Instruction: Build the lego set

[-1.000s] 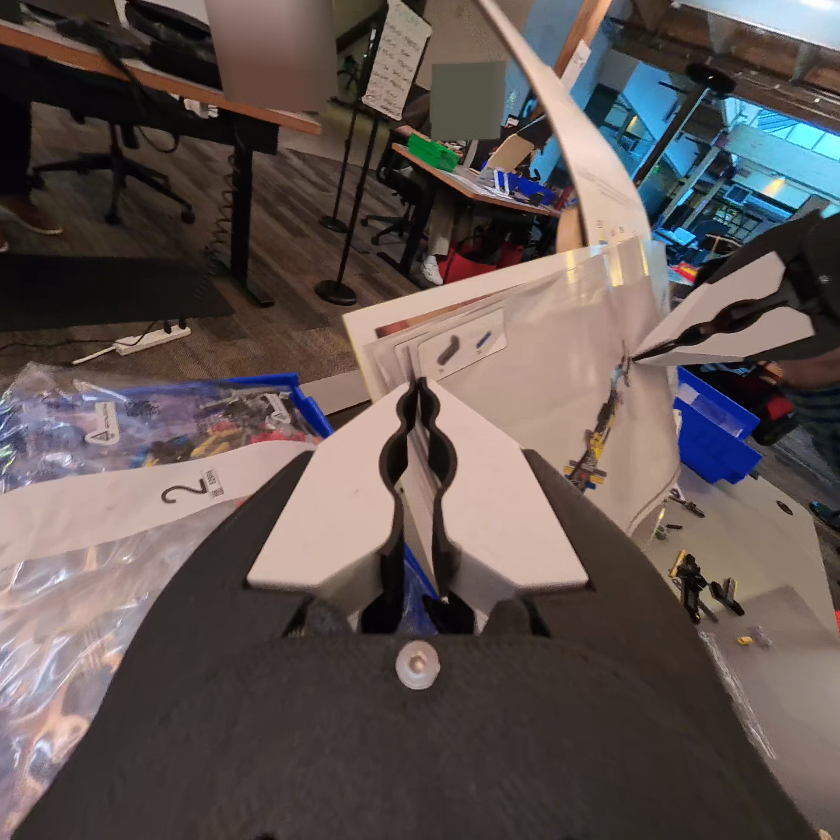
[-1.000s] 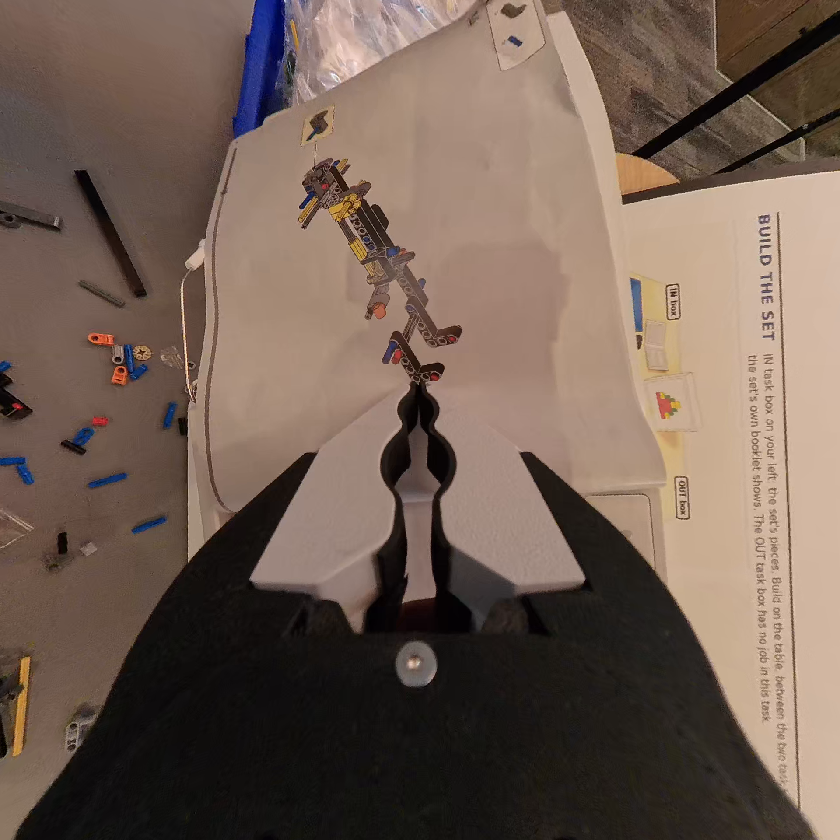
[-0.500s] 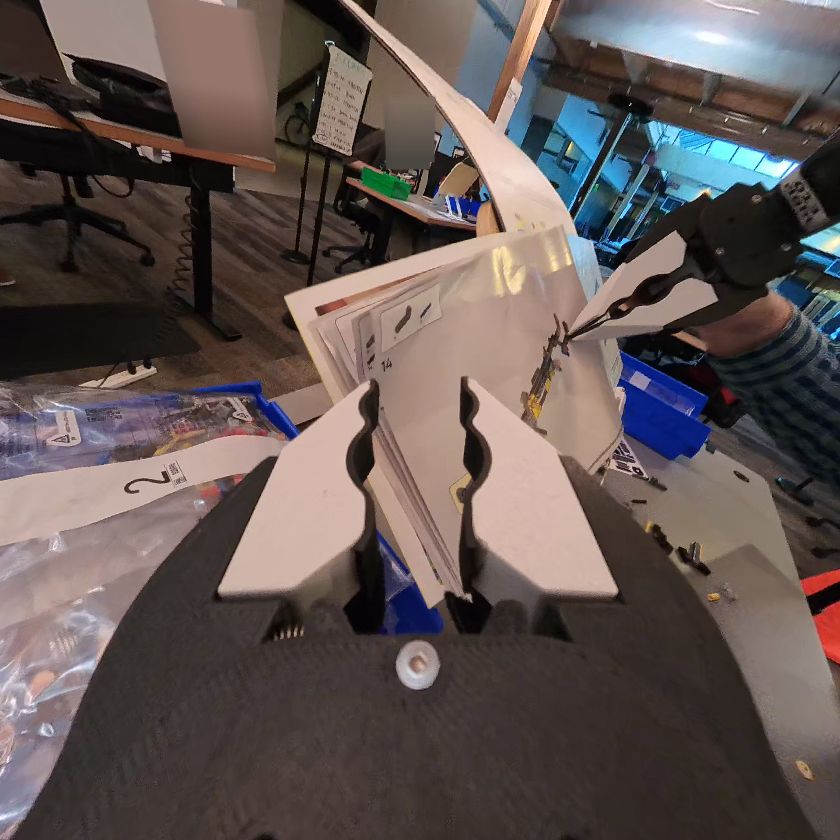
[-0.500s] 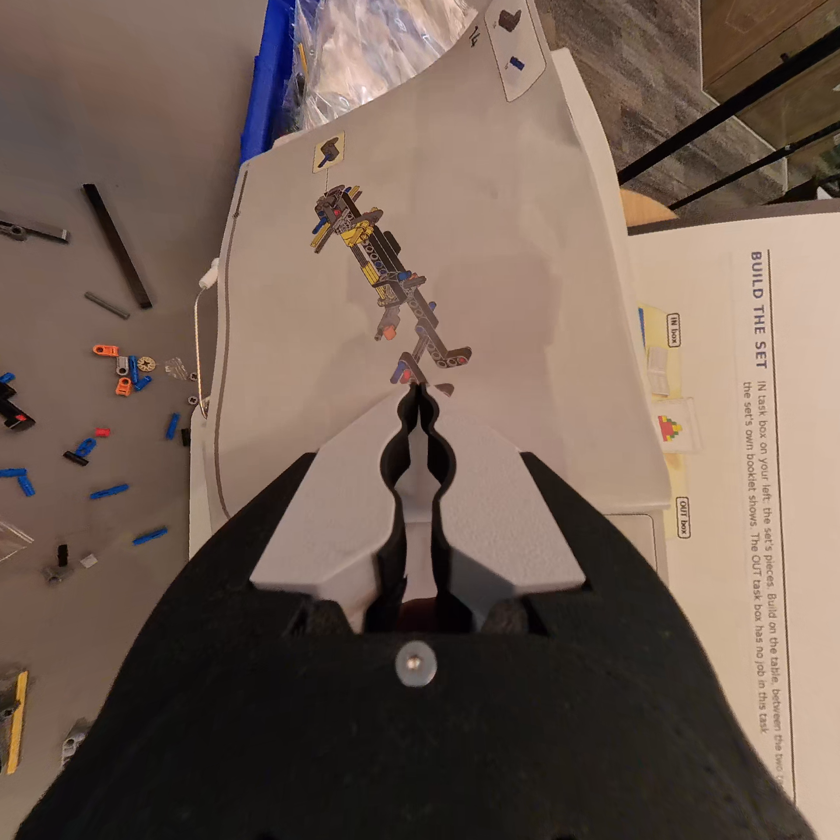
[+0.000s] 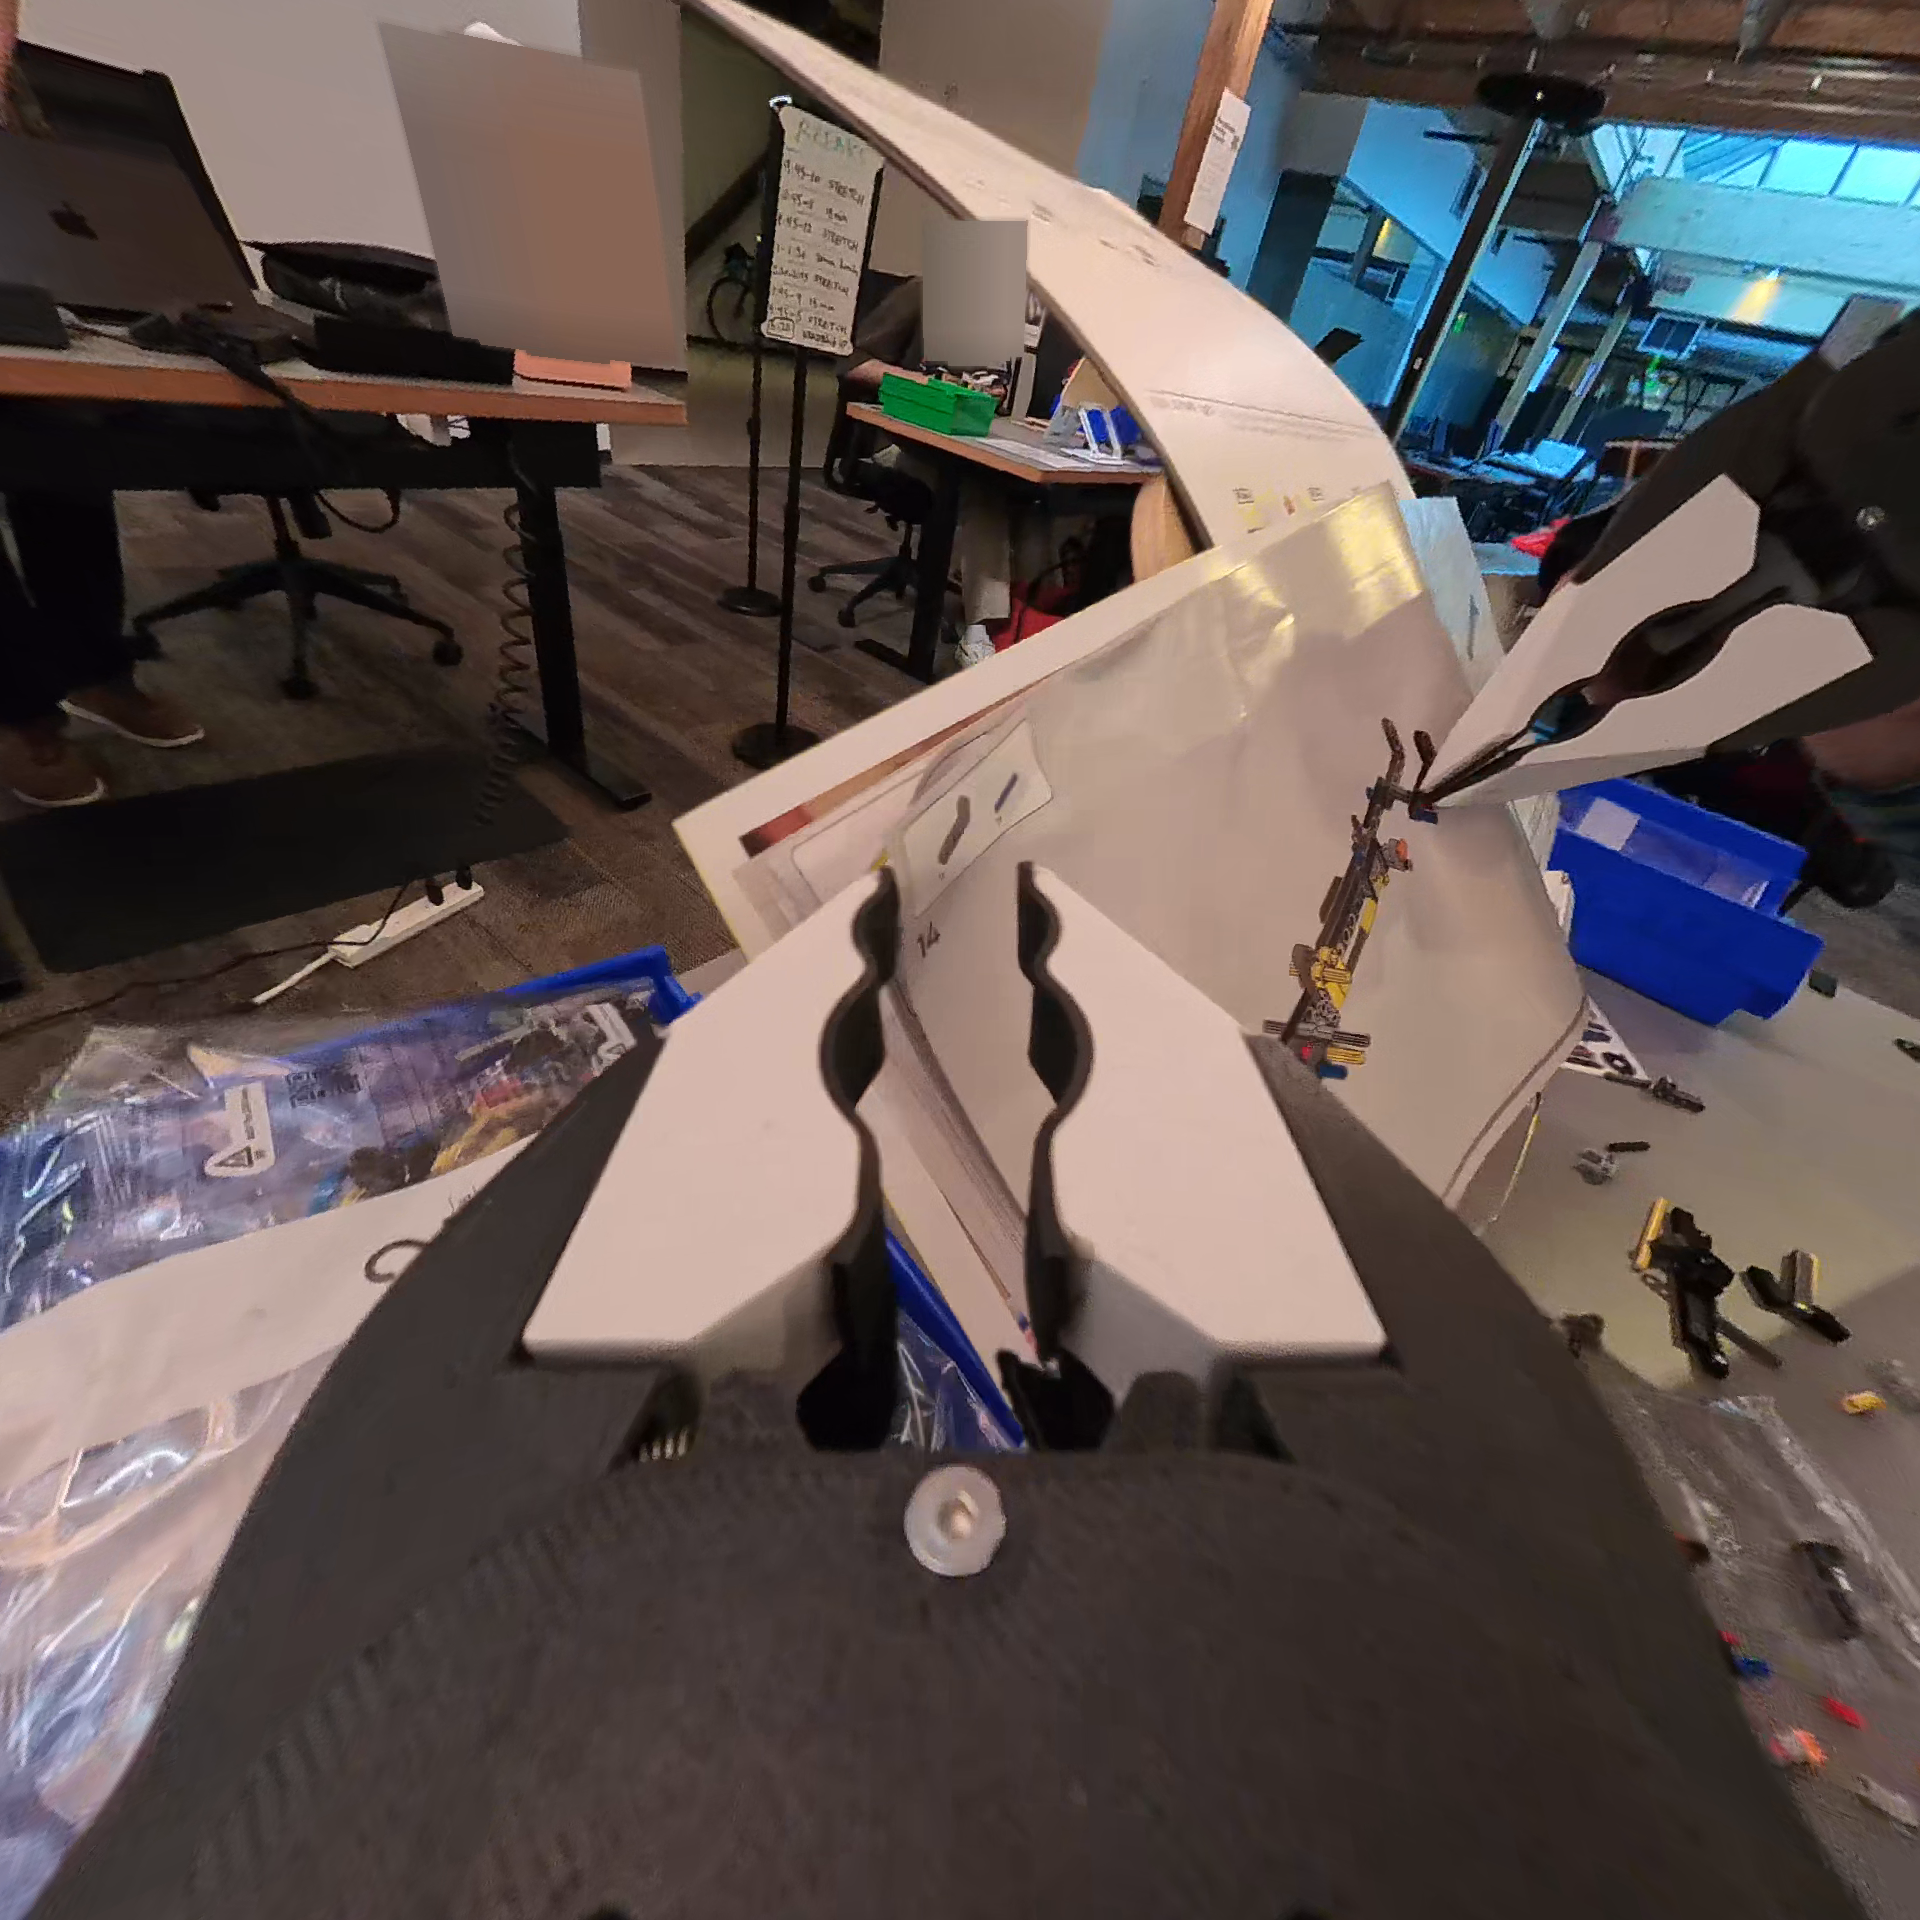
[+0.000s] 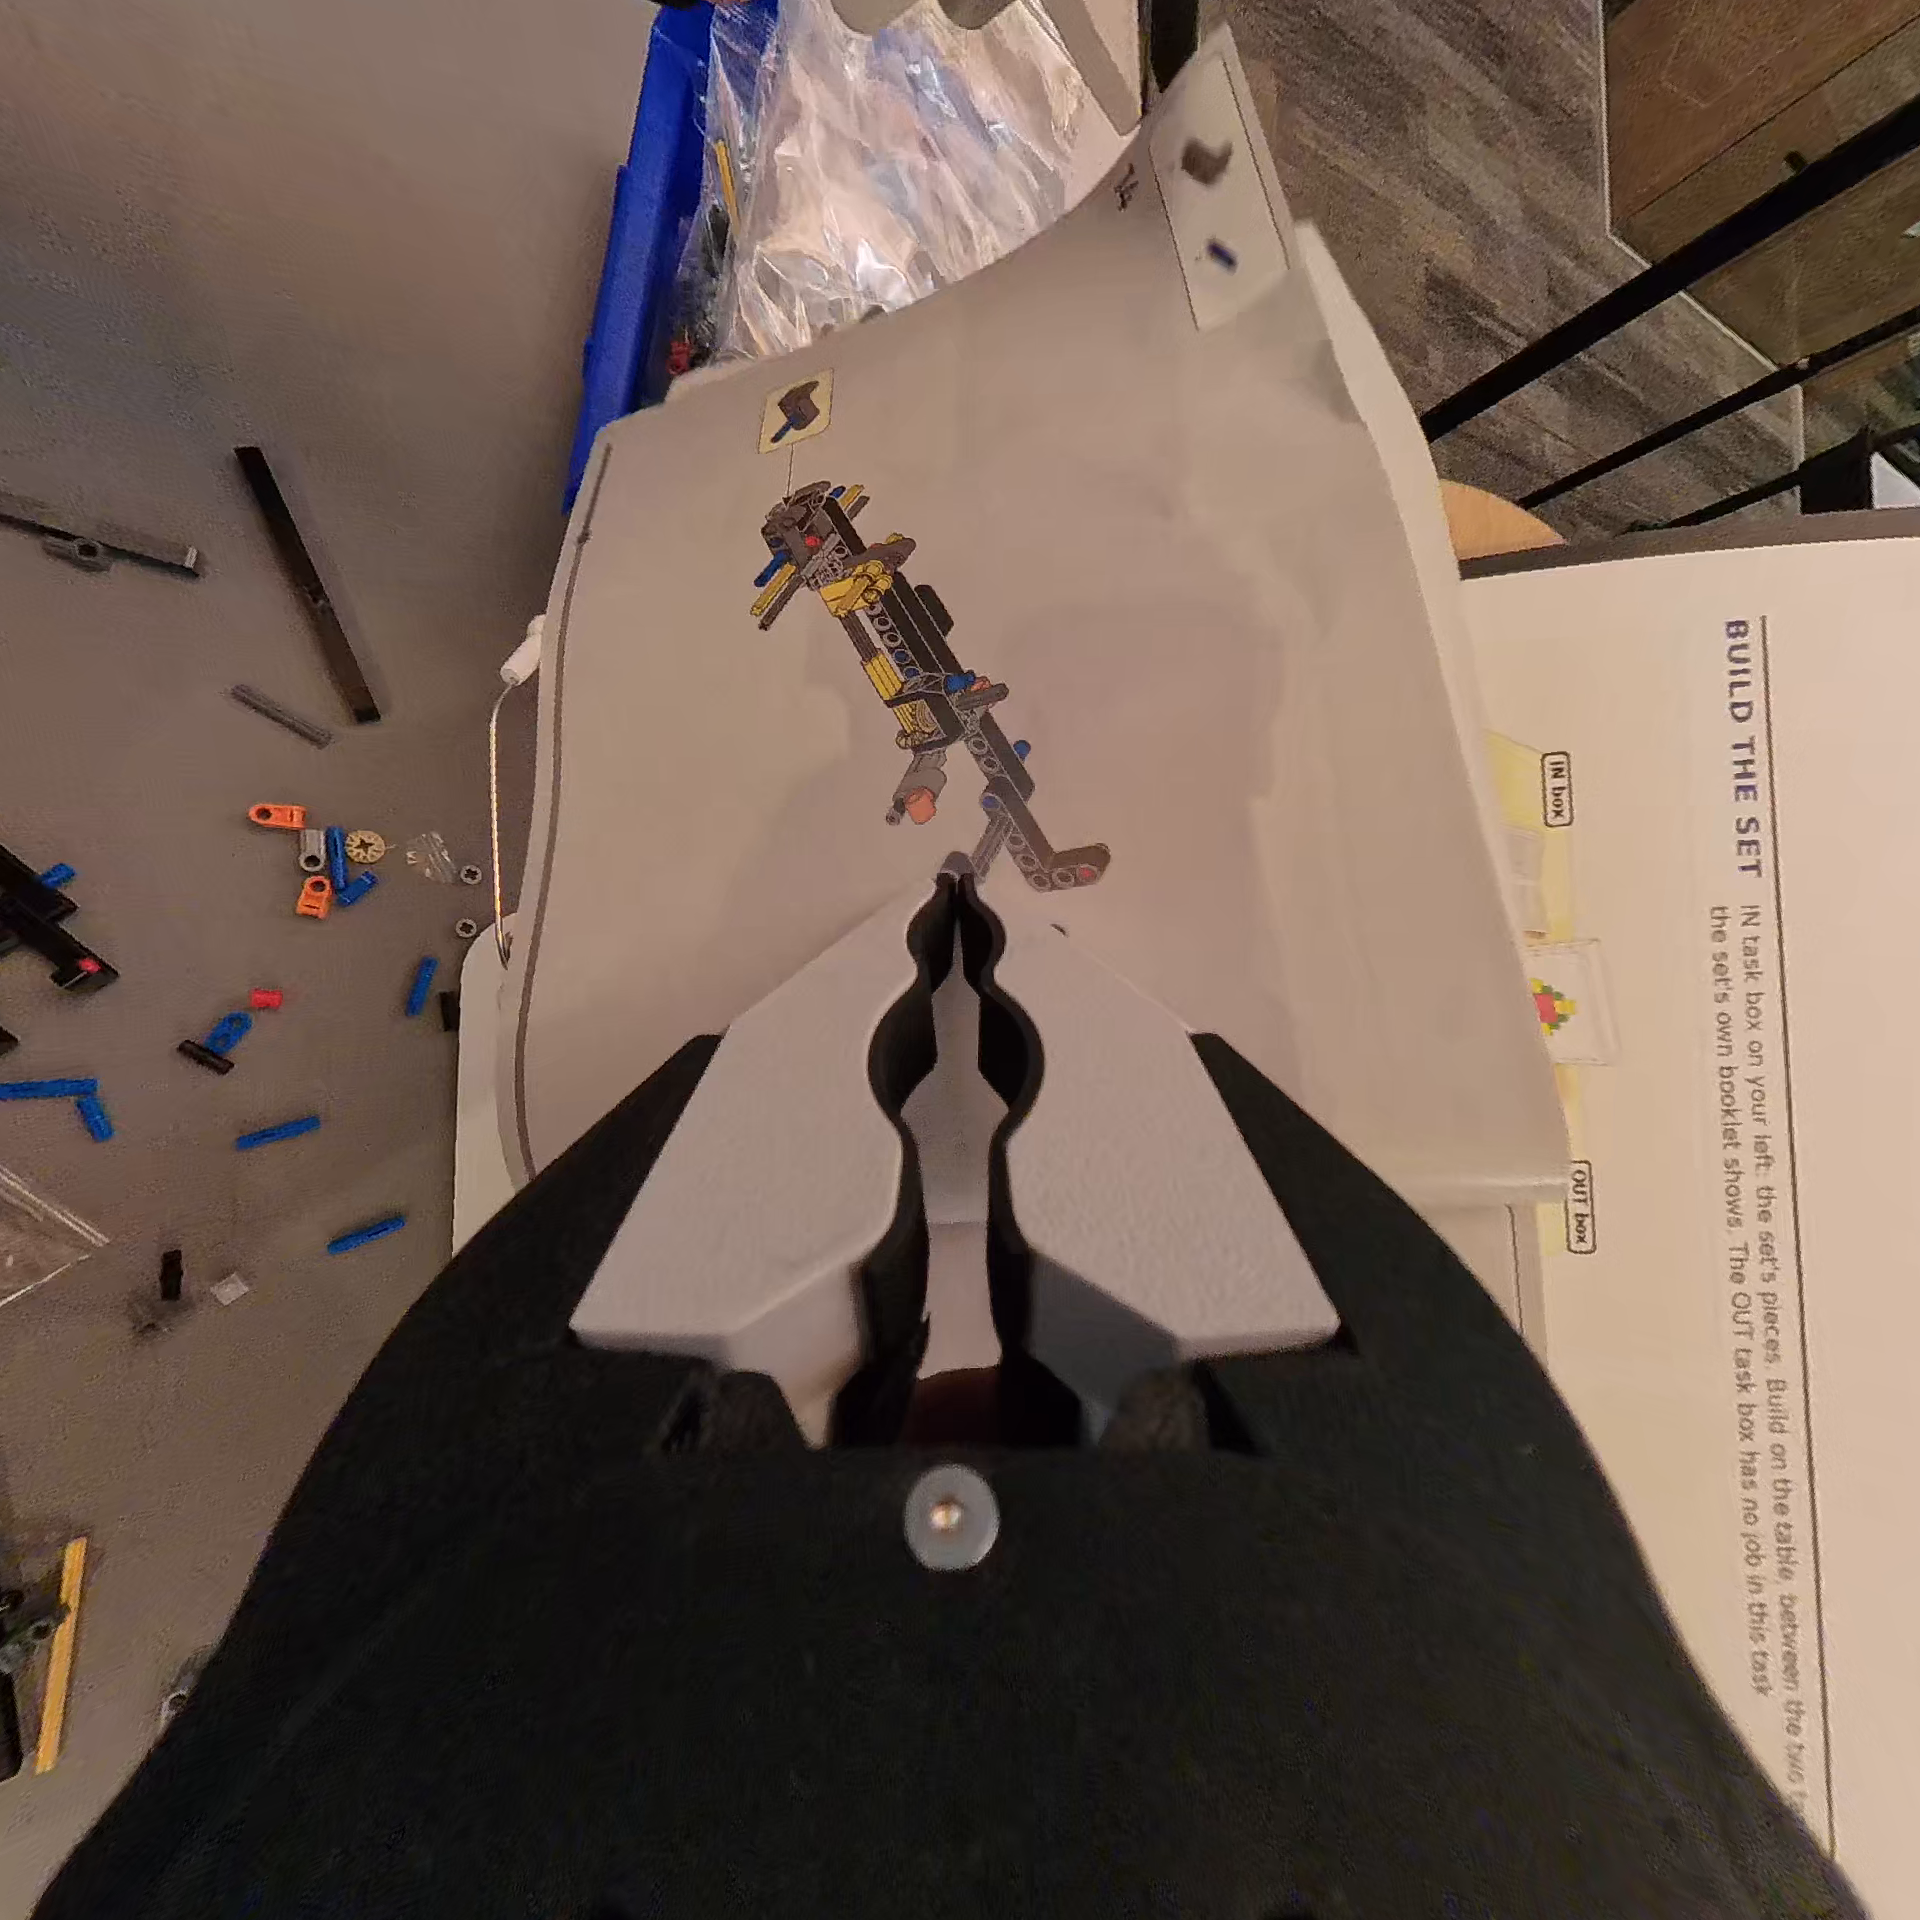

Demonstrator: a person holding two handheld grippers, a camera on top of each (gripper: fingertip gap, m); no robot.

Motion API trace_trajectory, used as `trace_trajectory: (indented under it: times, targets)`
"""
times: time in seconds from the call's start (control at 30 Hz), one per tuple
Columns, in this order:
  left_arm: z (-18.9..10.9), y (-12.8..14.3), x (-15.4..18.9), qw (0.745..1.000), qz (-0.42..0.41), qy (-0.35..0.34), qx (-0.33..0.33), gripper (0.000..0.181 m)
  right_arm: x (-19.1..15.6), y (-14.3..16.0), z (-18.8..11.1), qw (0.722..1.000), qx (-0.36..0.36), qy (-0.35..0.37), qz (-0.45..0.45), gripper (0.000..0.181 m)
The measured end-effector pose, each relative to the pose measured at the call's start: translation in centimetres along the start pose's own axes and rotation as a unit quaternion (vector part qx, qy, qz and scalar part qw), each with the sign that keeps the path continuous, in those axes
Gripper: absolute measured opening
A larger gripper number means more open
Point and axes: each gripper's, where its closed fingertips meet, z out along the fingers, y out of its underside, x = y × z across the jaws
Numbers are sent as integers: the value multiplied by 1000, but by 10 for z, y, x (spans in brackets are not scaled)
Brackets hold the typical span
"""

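Note:
The open instruction booklet (image 5: 1195,831) stands tilted up on the grey table, its page showing a black and yellow build drawing (image 6: 894,665). My left gripper (image 5: 954,883) is open, with the booklet's lower pages lying between its fingers. My right gripper (image 6: 954,883) is shut, its tips resting against the drawn page; it also shows in the left wrist view (image 5: 1439,795). Loose blue, orange and black pieces (image 6: 312,862) lie on the table left of the booklet. A small black and yellow partial build (image 5: 1688,1278) lies on the table.
A blue bin (image 6: 634,260) holding clear bags of pieces (image 5: 312,1091) sits by the booklet. Another blue bin (image 5: 1683,914) stands beyond it. A large white printed sheet (image 6: 1683,1039) lies to the right, curling upward. Desks, chairs and a sign stand are in the room behind. There is about 20 cm between the tips of the two grippers.
My left gripper was shut on the booklet's pages and has opened. The booklet has shifted a little, and my right gripper has stayed shut against the page.

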Motion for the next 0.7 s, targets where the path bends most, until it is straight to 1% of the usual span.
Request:
trace_trajectory:
  times: [0.1, 0.33, 0.4, 0.5, 0.7]
  targets:
    - [-4, -4, 8, 1000, 14, 9, 7, 0, 0, 0, 0, 1000, 4, -3, 4, 0]
    - [-18, -15, 18, 1000, 20, 15, 11, 0, -1, -3, 0, 1000, 10, -6, 4, 0]
    - [-22, -18, 23, 1000, 19, 20, 12, 0, -2, -6, 0, 1000, 15, -6, 4, 3]
    - [-27, -24, 33, 999, 22, 30, 13, 0, -1, -17, -4, 999, 31, 5, -1, 10]
    - [-36, -32, 60, 998, 42, 42, 19, 0, 8, -50, -14, 995, 80, 50, -21, 37]
